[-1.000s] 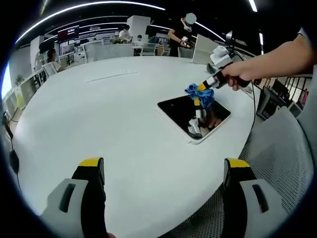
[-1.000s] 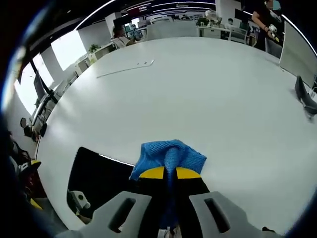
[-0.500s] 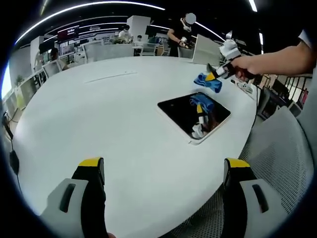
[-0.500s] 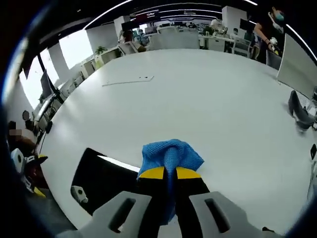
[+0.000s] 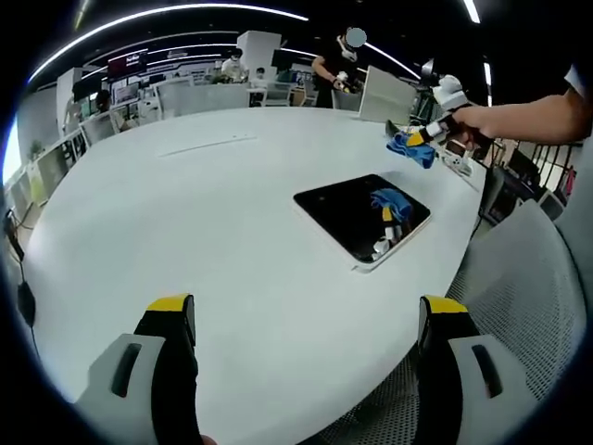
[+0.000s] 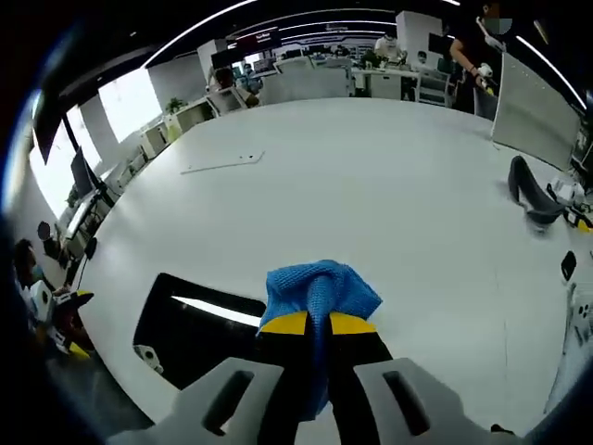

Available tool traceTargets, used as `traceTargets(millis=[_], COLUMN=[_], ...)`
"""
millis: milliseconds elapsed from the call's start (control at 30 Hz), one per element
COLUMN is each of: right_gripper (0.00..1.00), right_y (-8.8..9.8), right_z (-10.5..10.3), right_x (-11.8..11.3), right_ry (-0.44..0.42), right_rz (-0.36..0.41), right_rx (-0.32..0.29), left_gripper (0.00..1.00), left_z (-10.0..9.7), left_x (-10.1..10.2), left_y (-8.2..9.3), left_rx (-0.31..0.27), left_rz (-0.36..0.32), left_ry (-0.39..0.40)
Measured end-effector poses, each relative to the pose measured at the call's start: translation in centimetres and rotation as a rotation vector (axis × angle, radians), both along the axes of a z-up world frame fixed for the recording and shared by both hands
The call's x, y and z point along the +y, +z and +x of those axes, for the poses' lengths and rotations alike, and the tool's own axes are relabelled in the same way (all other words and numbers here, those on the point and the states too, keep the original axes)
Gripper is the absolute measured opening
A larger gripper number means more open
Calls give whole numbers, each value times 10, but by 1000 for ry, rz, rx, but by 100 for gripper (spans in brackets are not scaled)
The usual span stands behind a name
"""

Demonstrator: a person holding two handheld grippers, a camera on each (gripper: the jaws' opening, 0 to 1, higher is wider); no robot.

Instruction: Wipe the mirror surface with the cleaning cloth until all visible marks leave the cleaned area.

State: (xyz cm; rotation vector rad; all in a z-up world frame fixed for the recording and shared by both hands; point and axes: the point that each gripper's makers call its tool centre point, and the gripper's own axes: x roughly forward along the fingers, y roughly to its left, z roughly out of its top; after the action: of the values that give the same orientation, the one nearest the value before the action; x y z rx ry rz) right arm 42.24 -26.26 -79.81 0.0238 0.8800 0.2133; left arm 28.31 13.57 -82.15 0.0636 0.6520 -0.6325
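While the right gripper (image 6: 318, 324) hangs in the air above the big white table (image 5: 185, 222), its yellow-tipped jaws are pressed together on a blue cloth (image 6: 320, 290), which bunches out in front of the tips and runs back down between them. In the left gripper view that same gripper sits high on the right, held in a person's hand (image 5: 474, 122), with the cloth dangling from it off beyond the far corner of the mirror (image 5: 357, 215) and clear of the glass. The mirror lies flat on the table near the right edge, a dark square with a pale rim, and its surface throws back a small reflection of blue cloth and yellow gripper. In the right gripper view the mirror is down at lower left, beside the jaws, catching a bright streak of ceiling light. The left gripper (image 5: 308, 320) waits low at the near edge of the table, jaws spread wide apart with nothing between them. Over to the right of the table lies a dark object (image 6: 529, 191) I cannot make out.
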Motion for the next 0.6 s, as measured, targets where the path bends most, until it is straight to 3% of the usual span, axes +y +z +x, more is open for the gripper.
traceTargets(millis=[167,300,600], right_gripper=[1,1,2], right_y=[-12,-32,-63], right_z=[0,-4,-17], right_x=[3,4,-13], right_ry=[-11,-27,-31], right_rz=[10,29,-10], right_rx=[14,52,101], left_gripper=[99,99,99], left_z=[0,0,0], left_x=[1,1,2], left_y=[0,-1,-1], left_rx=[1,4,8], left_rz=[1,3,8], left_ry=[3,2,8])
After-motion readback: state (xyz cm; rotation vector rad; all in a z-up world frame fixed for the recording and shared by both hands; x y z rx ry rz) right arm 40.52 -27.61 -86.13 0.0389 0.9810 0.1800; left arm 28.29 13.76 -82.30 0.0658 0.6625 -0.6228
